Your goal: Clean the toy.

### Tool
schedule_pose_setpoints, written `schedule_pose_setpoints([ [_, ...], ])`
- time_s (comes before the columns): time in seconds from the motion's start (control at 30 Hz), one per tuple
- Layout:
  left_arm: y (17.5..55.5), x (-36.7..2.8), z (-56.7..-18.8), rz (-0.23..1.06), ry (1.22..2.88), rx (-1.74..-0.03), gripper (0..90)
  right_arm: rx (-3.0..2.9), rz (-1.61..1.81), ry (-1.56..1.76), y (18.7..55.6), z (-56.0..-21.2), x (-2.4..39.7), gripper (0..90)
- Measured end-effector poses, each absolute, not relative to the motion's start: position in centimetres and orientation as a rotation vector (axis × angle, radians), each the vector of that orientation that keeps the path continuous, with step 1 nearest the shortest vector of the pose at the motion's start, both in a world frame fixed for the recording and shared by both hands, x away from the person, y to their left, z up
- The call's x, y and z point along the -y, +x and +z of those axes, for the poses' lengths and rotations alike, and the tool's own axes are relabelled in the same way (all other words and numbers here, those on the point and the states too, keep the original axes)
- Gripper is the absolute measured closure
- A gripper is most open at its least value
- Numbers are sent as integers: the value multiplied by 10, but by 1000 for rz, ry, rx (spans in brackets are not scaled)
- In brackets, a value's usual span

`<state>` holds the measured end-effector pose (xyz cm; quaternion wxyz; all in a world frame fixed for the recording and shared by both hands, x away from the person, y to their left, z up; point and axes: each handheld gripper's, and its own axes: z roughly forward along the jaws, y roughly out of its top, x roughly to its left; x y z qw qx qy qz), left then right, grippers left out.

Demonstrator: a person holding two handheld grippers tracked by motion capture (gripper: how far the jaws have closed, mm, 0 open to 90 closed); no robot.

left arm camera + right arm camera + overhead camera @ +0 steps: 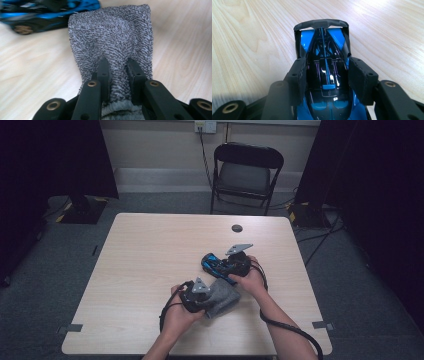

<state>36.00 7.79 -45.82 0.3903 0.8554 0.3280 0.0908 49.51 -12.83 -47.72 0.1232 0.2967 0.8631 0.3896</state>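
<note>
- High view: we see dim, even light; the table [150,270] is the brightest area, and the room's corners fall to near black.
- Left gripper view: we note the grey sock [112,42] in sharp focus, while the blue toy car [45,15] at the top edge is blurred.
- Right gripper view: we find glare on the wood at upper right, streaked highlights on the car's glossy roof, and a soft shadow at lower left.

Sock [112,40]: grey, flecked dark-and-light marl knit, with a plainer pale grey ribbed cuff. Toy car [325,75]: glossy bright blue and black body, thin blue centre stripe, black rear wing, bronze-coloured wheel. Counter [150,265]: pale wood grain; both gripper bodies black, brass-coloured screw fittings.
</note>
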Motion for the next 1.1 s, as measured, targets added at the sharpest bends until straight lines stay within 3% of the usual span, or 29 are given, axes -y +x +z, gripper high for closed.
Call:
schedule_pose_setpoints([
  [0.3, 379, -125, -437, 378, 2098, -979, 756, -2513, 1142, 867, 495, -478, 128, 500],
  [0.63, 405, -151, -449, 520, 2071, -1132, 755, -2513, 1141, 865, 495, -478, 129, 500],
  [0.87, 421, -154, -454, 570, 2079, -1216, 755, -2516, 1138, 870, 495, -477, 128, 500],
  [1.1, 432, -132, -468, 549, 2163, -1262, 752, -2512, 1142, 869, 495, -478, 128, 500],
])
